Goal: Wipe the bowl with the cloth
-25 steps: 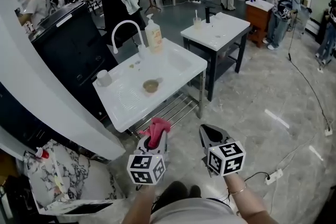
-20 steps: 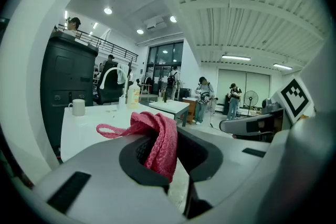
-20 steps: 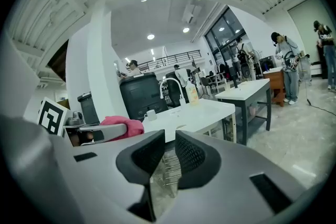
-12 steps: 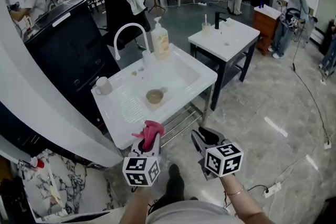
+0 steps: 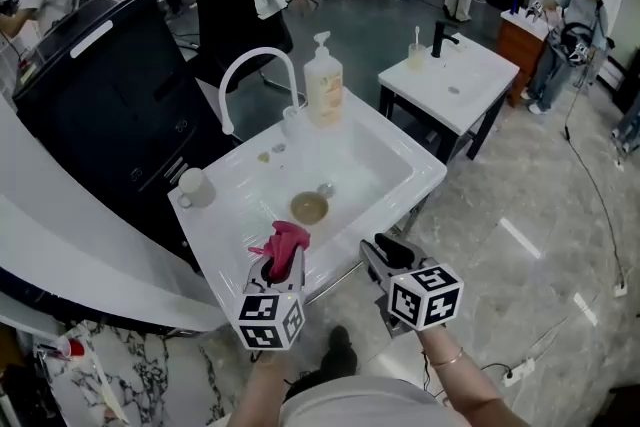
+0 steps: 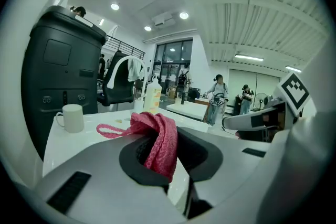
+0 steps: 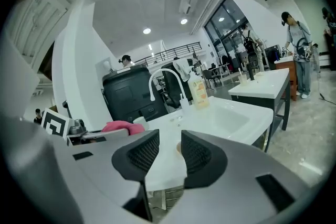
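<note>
A tan bowl (image 5: 309,208) sits on the floor of the white sink (image 5: 395,147), near the drain. My left gripper (image 5: 279,262) is shut on a pink cloth (image 5: 284,242) and hovers over the sink's front edge, just short of the bowl. In the left gripper view the cloth (image 6: 157,136) bulges up from between the jaws, with a loop trailing left. My right gripper (image 5: 383,253) is beside it, at the front rim, right of the bowl. Its jaws have just been opening, and in the right gripper view the right gripper (image 7: 170,153) stands open with nothing between the pads.
A white faucet (image 5: 255,65) and a soap bottle (image 5: 323,80) stand at the sink's back. A white mug (image 5: 193,185) sits on its left ledge. A black cabinet (image 5: 100,85) rises to the left. A second white basin table (image 5: 455,80) and several people are beyond.
Both grippers have travelled forward from over the floor to the sink's front edge, so the sink and bowl are much nearer. The cloth stays in the left gripper.
</note>
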`<state>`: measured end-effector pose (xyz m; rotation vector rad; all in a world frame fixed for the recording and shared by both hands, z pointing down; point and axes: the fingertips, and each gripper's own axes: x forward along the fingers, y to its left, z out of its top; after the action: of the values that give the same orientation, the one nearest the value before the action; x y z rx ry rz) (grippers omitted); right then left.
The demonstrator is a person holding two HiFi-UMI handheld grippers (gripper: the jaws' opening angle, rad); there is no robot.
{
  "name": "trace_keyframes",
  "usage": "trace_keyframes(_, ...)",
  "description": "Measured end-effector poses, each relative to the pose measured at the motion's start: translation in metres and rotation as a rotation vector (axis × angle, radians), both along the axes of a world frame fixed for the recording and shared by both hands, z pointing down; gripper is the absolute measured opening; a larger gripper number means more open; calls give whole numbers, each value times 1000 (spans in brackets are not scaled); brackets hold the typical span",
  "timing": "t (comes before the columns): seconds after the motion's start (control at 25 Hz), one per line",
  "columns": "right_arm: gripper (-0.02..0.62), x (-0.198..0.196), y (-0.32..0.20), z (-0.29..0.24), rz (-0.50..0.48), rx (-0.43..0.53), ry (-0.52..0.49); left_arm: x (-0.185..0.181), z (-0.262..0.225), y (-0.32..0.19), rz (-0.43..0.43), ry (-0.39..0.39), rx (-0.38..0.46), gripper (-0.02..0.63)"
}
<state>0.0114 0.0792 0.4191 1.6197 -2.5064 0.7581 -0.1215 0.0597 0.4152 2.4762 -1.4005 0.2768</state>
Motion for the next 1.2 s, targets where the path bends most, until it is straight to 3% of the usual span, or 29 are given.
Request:
trace_keyframes(0.68, 143, -10, -104, 26, -24, -75, 4, -22, 17, -103, -47, 7, -41, 63)
trace_keyframes(1.2, 141, -24, -215, 51, -276, -123, 93, -25, 20, -174, -188, 2, -57, 63)
